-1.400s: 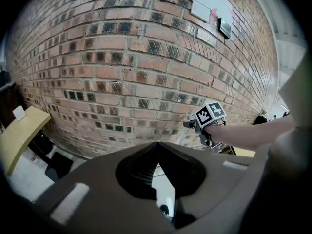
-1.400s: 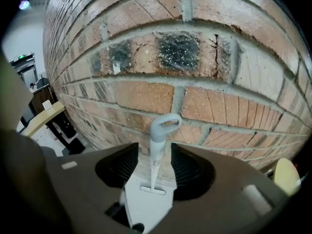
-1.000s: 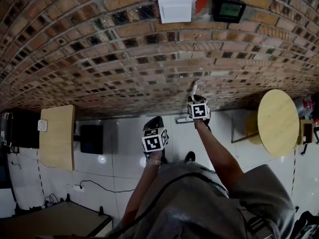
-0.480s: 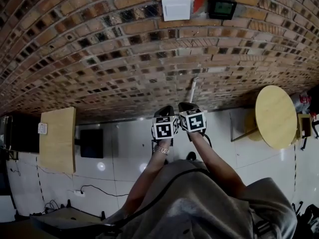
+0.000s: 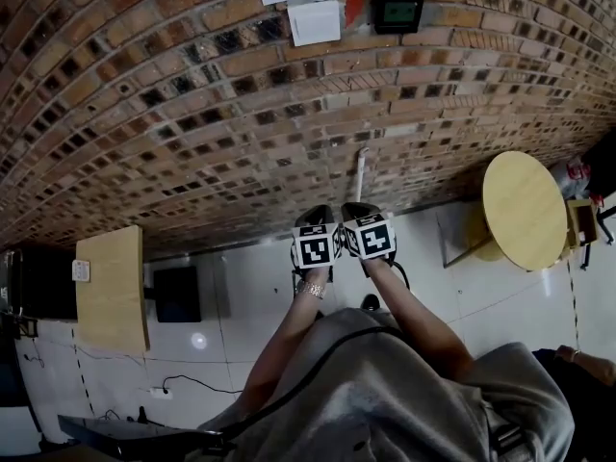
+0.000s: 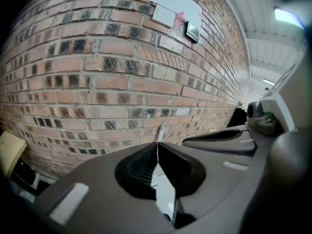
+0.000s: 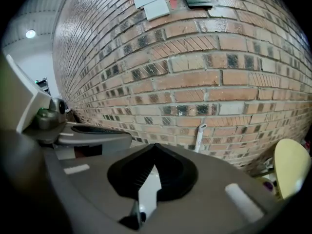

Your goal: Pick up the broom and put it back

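Note:
The broom's white handle (image 5: 361,167) leans upright against the brick wall, and its head is hidden behind my grippers. Its top shows in the left gripper view as the handle (image 6: 161,131) and in the right gripper view as the handle (image 7: 200,137). My left gripper (image 5: 317,218) and right gripper (image 5: 355,210) hang side by side just short of the handle, touching nothing. The left gripper (image 6: 157,143) has its jaws pressed together and empty. The right gripper (image 7: 155,145) is shut too, with nothing in it.
The brick wall (image 5: 192,114) carries a white plate (image 5: 315,22), a small black display (image 5: 397,12) and papers. A round wooden table (image 5: 525,210) stands at the right, a wooden board (image 5: 111,287) and a black box (image 5: 178,293) at the left. A cable (image 5: 192,385) lies on the tiled floor.
The right gripper has drawn back from the broom handle, which stays against the wall. The left gripper has moved right, up beside the right one.

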The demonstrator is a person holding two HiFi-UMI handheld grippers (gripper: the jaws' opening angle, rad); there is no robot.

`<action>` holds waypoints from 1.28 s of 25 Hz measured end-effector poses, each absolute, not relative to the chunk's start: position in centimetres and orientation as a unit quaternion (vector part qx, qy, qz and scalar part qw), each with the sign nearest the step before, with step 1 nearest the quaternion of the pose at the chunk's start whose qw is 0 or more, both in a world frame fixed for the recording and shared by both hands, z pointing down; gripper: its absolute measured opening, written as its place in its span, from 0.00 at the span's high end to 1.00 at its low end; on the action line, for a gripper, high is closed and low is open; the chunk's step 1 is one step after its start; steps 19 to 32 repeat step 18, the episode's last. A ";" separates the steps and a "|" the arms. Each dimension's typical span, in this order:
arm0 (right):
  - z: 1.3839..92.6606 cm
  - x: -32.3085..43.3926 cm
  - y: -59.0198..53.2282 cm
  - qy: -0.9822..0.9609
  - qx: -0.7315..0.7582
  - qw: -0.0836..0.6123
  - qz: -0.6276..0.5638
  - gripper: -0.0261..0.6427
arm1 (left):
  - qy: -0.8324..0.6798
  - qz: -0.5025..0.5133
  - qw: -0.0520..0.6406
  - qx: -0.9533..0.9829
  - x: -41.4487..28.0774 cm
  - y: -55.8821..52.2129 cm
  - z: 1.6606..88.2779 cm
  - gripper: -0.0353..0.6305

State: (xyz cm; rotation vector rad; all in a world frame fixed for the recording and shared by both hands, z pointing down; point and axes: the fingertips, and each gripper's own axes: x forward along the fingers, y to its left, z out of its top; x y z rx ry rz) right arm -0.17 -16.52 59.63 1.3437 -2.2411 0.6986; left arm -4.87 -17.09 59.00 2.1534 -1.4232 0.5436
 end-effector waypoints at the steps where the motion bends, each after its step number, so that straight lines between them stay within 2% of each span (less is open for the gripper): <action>1: 59.7 0.0 -16.4 -0.808 0.486 0.216 0.253 0.96 | -0.521 0.200 0.248 0.792 -4.7 -17.0 58.9 0.94; 32: 59.7 0.3 -15.4 -0.814 0.474 0.196 0.271 0.96 | -0.503 0.207 0.253 0.800 -3.4 -15.8 59.4 0.94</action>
